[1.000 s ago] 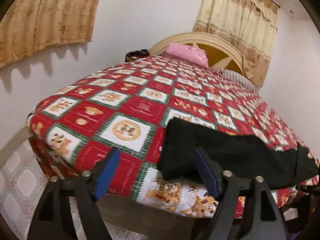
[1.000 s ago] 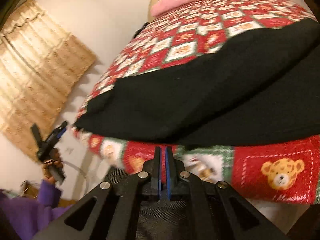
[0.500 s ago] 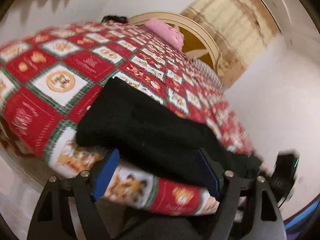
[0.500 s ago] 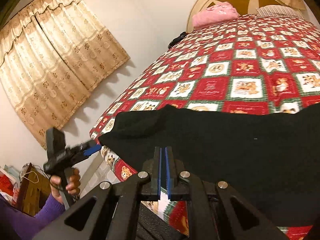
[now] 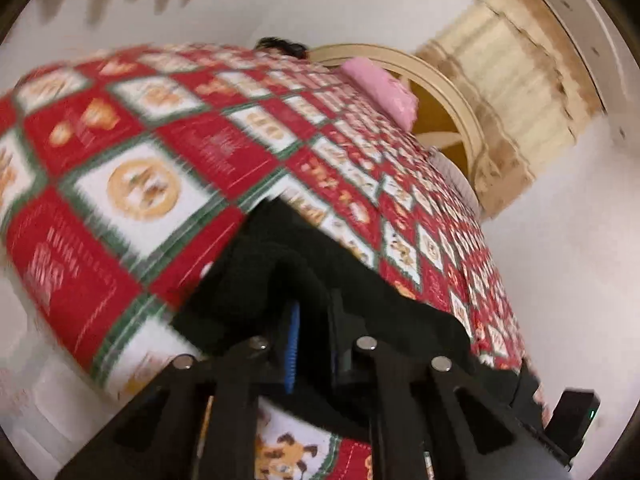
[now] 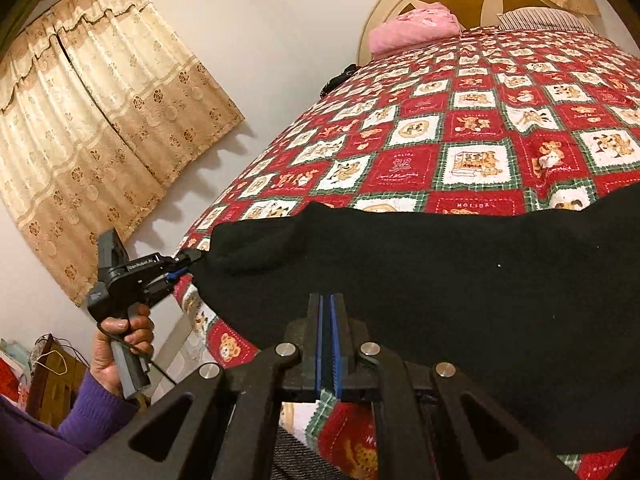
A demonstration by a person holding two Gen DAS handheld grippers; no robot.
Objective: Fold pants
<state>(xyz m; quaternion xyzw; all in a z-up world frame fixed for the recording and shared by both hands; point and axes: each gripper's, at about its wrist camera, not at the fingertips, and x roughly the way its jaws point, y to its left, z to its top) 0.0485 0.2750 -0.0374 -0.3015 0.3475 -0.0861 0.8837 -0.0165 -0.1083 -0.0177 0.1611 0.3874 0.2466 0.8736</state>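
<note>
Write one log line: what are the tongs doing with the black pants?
left tongs: shut on pants corner | right tongs: shut, holding nothing | pants: on bed edge

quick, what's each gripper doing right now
left gripper: shut on the edge of the black fabric pants.
right gripper: shut, nothing between its blue pads, just in front of the pants.

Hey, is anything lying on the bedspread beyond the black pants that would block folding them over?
Nothing visible: the bedspread beyond the black pants is bare up to the pink pillow at the headboard. The left gripper already pinches a corner.
</note>
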